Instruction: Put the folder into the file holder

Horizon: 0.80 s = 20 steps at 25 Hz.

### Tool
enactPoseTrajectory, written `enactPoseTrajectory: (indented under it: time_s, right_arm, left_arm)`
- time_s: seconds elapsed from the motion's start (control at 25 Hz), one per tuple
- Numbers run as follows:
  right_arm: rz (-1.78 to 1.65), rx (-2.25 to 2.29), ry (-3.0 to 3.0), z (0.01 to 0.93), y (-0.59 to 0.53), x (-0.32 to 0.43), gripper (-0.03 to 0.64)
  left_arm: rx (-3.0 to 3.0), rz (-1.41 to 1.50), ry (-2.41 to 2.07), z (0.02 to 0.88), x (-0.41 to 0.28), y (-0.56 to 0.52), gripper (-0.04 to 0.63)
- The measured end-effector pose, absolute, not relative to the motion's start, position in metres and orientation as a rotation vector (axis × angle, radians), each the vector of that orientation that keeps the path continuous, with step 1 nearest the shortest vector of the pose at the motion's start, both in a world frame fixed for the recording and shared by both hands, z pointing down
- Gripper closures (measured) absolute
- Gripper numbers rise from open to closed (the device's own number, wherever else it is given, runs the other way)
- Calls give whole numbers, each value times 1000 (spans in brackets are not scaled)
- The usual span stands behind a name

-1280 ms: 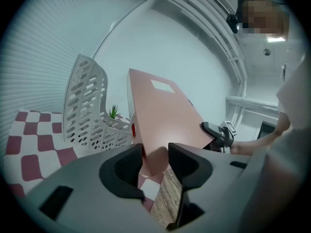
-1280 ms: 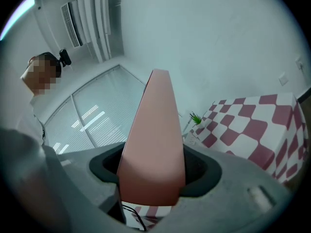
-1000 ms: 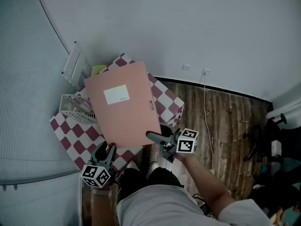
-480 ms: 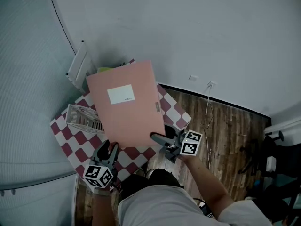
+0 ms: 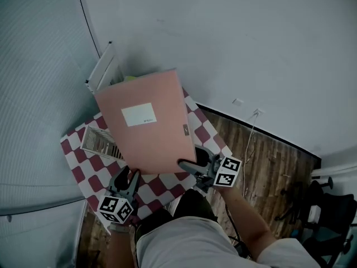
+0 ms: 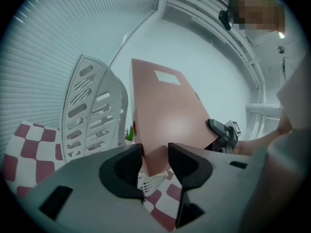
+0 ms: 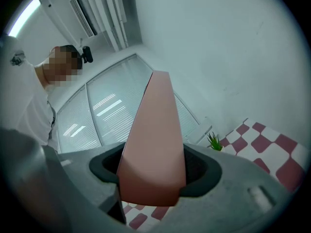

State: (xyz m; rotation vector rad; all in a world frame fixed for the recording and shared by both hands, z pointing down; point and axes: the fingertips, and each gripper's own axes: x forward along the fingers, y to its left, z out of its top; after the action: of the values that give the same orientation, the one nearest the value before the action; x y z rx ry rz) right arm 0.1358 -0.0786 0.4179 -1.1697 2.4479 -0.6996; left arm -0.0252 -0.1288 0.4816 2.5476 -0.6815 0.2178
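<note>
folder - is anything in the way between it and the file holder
Nothing visible. The folder, held in the air, is right beside the white file holder on the checkered table; the small plant stands farther back, not between them.

Closed pink folder (image 5: 148, 127) with a white label, raised and tilted, just beside the white slotted file holder (image 5: 99, 142) standing on the checkered counter (image 5: 83, 172).

We hold the pink folder (image 5: 146, 123) above the checkered table (image 5: 75, 156), left gripper (image 5: 127, 178) at its seven o'clock corner, right gripper (image 5: 192, 163) at five; the white file holder (image 5: 99, 142) lies at nine.
</note>
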Motion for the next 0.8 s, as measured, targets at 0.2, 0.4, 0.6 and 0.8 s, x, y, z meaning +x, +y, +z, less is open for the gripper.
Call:
enactPoseTrajectory:
  time_s: [0.2, 0.4, 0.6, 0.8]
  right_arm:
    - [-633, -1075, 2554, 407, -93, 142, 311]
    - [-548, -972, 2648, 400, -101, 145, 311]
    - [-487, -885, 2685, 398, -101, 149, 314]
    - [-465, -790, 2698, 391, -102, 153, 318]
  left_arm:
    - [2514, 188, -817, 479, -18, -133, 443]
    - [2462, 134, -958, 482, -13, -133, 443]
    - [2438, 76, -1040, 485, -8, -129, 443]
    - [2428, 39, -1104, 481, -6, -124, 443]
